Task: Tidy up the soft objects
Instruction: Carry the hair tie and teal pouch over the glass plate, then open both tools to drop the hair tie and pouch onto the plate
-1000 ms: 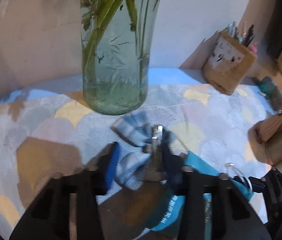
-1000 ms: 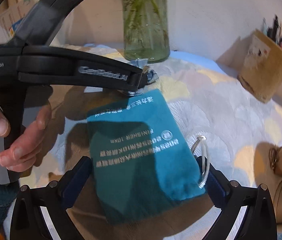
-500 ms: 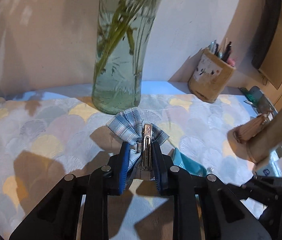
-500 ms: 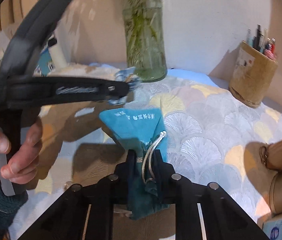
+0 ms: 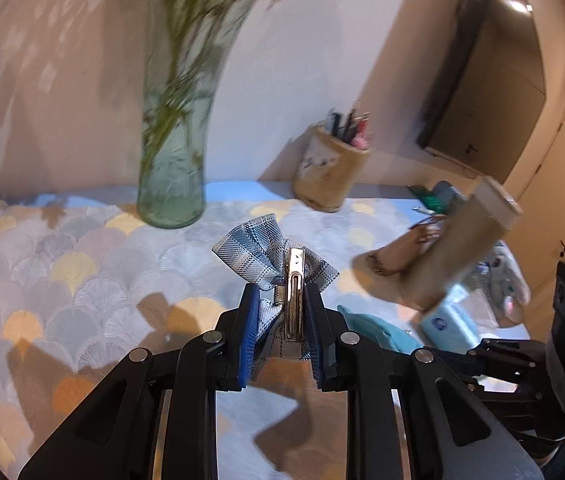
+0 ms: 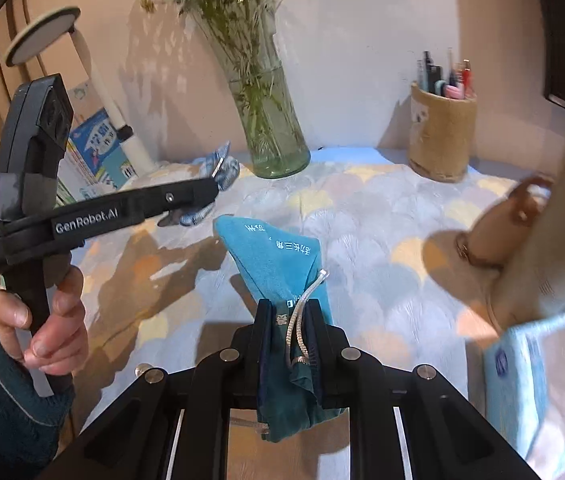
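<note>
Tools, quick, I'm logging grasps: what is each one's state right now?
Left tool: shut on the plaid bow clip.
Right tool: shut on the teal drawstring pouch.

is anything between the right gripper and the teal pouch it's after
No. The right gripper is already shut on the teal drawstring pouch, pinching its gathered end and white cord, with nothing between them.

Lighting: warm, bright; hard shadows on tablecloth (image 5: 82, 280). Motion blur: vase (image 5: 174, 128), edges toward 3 o'clock. Fisheye vignette.
</note>
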`<state>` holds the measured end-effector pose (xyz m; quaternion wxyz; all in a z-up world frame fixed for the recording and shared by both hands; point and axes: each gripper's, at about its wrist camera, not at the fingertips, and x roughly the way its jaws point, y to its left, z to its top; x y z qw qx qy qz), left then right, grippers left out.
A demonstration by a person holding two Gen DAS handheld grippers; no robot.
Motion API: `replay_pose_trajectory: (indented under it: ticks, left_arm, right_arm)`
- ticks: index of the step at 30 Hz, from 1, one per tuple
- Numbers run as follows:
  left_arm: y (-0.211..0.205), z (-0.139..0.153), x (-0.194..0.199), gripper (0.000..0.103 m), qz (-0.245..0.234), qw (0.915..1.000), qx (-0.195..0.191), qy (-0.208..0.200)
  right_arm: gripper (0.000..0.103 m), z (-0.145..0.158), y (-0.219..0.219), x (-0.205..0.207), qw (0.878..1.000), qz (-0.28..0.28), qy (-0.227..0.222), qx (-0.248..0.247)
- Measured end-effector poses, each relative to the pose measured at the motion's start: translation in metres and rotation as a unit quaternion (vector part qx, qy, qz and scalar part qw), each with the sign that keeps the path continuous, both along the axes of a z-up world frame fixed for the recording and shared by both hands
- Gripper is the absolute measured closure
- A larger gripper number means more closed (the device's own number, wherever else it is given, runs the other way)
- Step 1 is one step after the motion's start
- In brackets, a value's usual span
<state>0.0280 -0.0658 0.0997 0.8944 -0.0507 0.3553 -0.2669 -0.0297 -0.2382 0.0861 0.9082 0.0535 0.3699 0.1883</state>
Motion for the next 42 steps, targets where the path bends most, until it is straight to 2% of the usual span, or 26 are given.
replay_pose_trajectory:
  ticks: [7, 11, 14, 18, 24, 28, 30, 34, 38, 42]
  left_arm:
    - [-0.033, 0.029, -0.029, 0.083, -0.033, 0.9987, 0.008, -0.037]
    - [-0.061, 0.049, -0.049, 0.083, -0.071, 0.996, 0.0, -0.054]
    - [-0.084, 0.069, -0.065, 0.083, -0.121, 0.9901, -0.033, -0.063]
    - [-0.132, 0.092, -0.084, 0.083, -0.168, 0.9811, -0.04, -0.087]
    - [-0.217, 0.107, -0.103, 0.083, -0.227, 0.9672, -0.035, -0.109]
    - [-0.28, 0.101, -0.103, 0.083, -0.255, 0.9613, -0.012, -0.103]
    - [-0.306, 0.094, -0.1, 0.083, -0.256, 0.9613, -0.001, -0.101]
    - [-0.349, 0.071, -0.085, 0.083, -0.246, 0.9658, 0.019, -0.079]
    - [-0.373, 0.045, -0.058, 0.083, -0.232, 0.9723, 0.011, -0.026]
    - [-0.39, 0.028, -0.047, 0.081, -0.211, 0.9766, 0.035, -0.025]
  right_arm:
    - [0.087, 0.019, -0.025, -0.038, 0.999, -0.026, -0.042, 0.001]
    - [0.087, 0.037, -0.046, -0.062, 0.996, -0.047, -0.07, 0.006]
    - [0.087, 0.052, -0.071, -0.085, 0.993, -0.07, -0.096, 0.011]
    - [0.087, 0.072, -0.113, -0.114, 0.986, -0.113, -0.118, 0.02]
    - [0.087, 0.09, -0.194, -0.14, 0.966, -0.21, -0.146, 0.032]
    - [0.087, 0.088, -0.249, -0.138, 0.951, -0.274, -0.137, 0.047]
    - [0.087, 0.083, -0.283, -0.131, 0.941, -0.307, -0.123, 0.068]
    - [0.087, 0.068, -0.327, -0.118, 0.926, -0.357, -0.095, 0.078]
    - [0.087, 0.049, -0.353, -0.101, 0.915, -0.39, -0.072, 0.072]
    - [0.087, 0.031, -0.366, -0.08, 0.912, -0.402, -0.051, 0.059]
